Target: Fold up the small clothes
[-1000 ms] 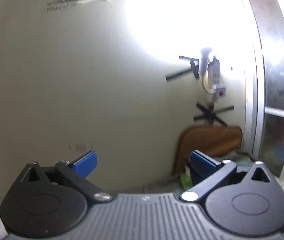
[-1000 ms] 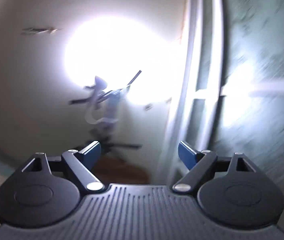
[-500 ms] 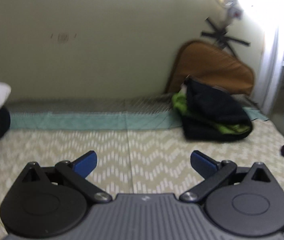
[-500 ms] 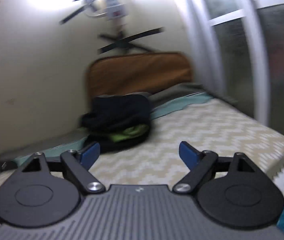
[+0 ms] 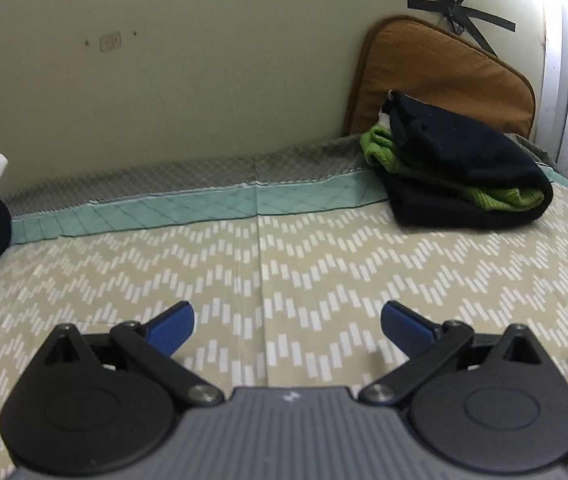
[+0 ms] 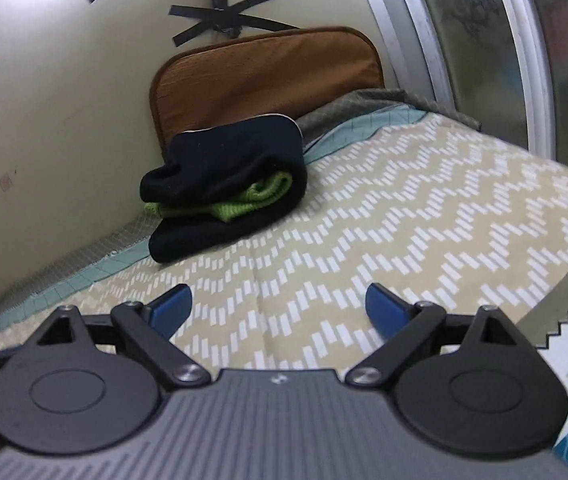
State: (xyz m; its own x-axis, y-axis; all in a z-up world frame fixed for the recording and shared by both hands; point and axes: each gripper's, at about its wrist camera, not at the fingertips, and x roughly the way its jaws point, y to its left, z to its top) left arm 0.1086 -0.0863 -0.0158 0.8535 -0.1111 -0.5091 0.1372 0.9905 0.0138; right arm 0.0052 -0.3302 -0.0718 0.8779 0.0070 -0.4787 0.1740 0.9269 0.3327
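Both tongs spread wide, empty: left tongs (image 5: 286, 322), right tongs (image 6: 277, 306). Ahead and right of the left, ahead-left of the right: bundle of clothes (image 5: 460, 176), black over green. Likely soft, light, floppy; best pinched at an outer edge or corner.

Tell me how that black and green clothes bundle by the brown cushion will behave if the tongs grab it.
The clothes bundle looks soft and knitted, so it will probably sag and unfold when lifted. A pinch on the black outer layer may leave the green garment behind. It likely drags on the patterned mat rather than sliding.
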